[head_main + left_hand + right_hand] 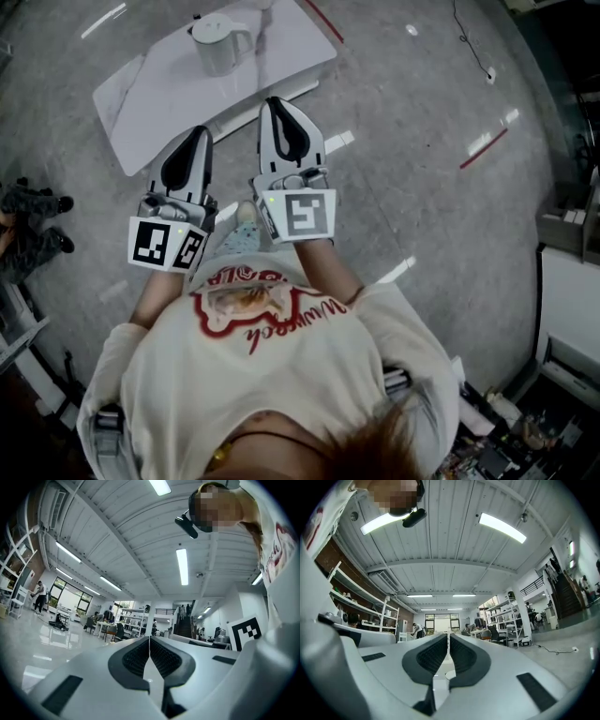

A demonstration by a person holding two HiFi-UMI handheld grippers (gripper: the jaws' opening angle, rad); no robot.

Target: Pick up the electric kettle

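Note:
The electric kettle, pale with a lid and a side handle, stands upright on a white marble-look table at the top left of the head view. My left gripper and right gripper are held side by side in front of my body, pointing toward the table. The right gripper's tips overlap the table's near edge, a little short of the kettle. Both are apart from the kettle. In the left gripper view the left gripper's dark pads meet with nothing between them. The right gripper looks the same in its own view.
The floor is polished grey concrete with a red tape line and a thin cable at the right. Someone's legs show at the left edge. White cabinets and clutter stand at the right. Distant desks, shelves and people fill the hall.

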